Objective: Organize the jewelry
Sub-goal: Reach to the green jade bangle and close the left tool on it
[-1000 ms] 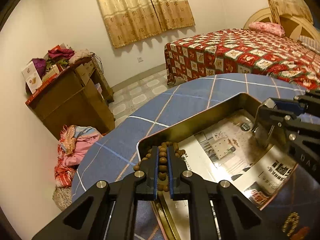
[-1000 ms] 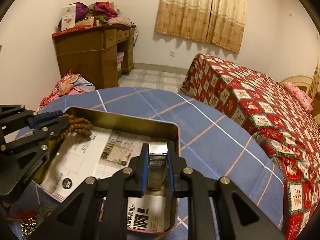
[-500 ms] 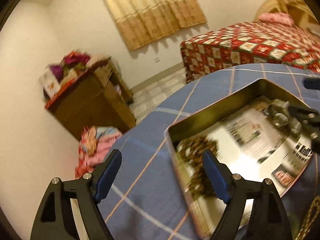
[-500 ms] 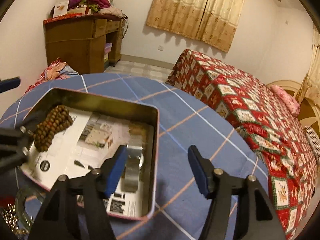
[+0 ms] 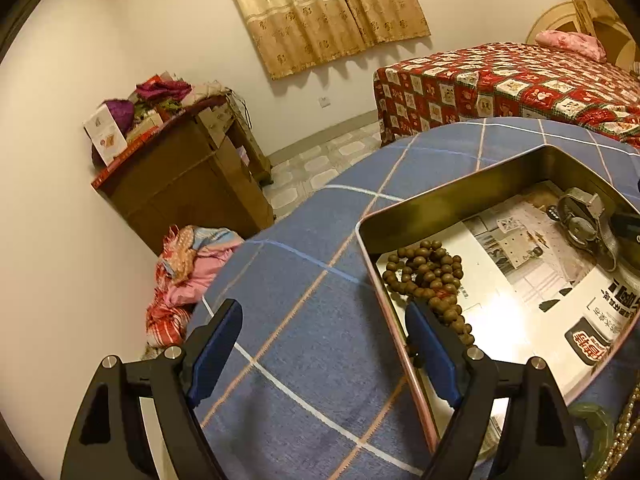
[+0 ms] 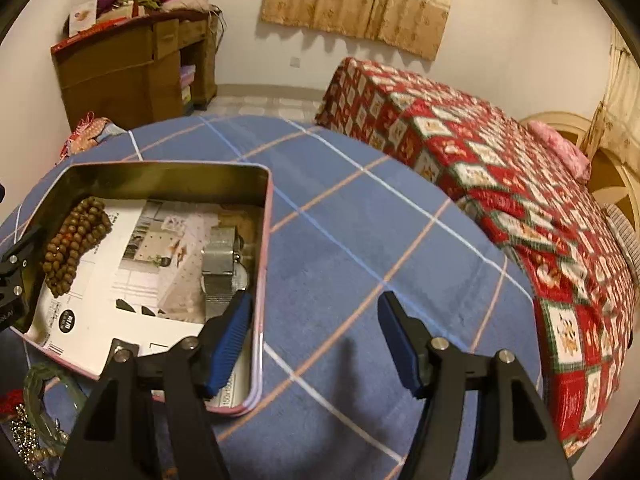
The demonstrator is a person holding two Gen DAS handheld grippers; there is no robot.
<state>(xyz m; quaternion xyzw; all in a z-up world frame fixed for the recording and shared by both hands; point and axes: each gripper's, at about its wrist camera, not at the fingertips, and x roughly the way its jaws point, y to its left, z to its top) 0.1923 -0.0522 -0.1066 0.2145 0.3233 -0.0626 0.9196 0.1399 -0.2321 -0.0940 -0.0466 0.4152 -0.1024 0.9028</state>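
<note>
A metal tin [image 5: 452,196] [image 6: 160,170] lined with printed paper sits on the blue checked tablecloth [image 5: 304,308] [image 6: 360,240]. A brown bead bracelet [image 5: 428,276] [image 6: 74,246] lies at one end of the tin and a silver mesh-band watch [image 5: 580,224] [image 6: 220,268] at the other. My left gripper [image 5: 324,348] is open, with nothing between its fingers, just off the tin's bead end. My right gripper [image 6: 316,340] is open and bare, beside the tin's watch end. A green bangle [image 5: 596,424] [image 6: 40,396] and gold bead chains [image 6: 28,440] lie outside the tin.
A bed [image 6: 500,168] with a red patchwork cover stands behind the table. A wooden cabinet [image 5: 180,180] piled with clothes and boxes stands against the wall, with a heap of cloth [image 5: 184,276] on the floor beside it.
Both grippers opened. The left let the bead bracelet drop into the tin, the right let go of the watch there, and both drew back from the tin.
</note>
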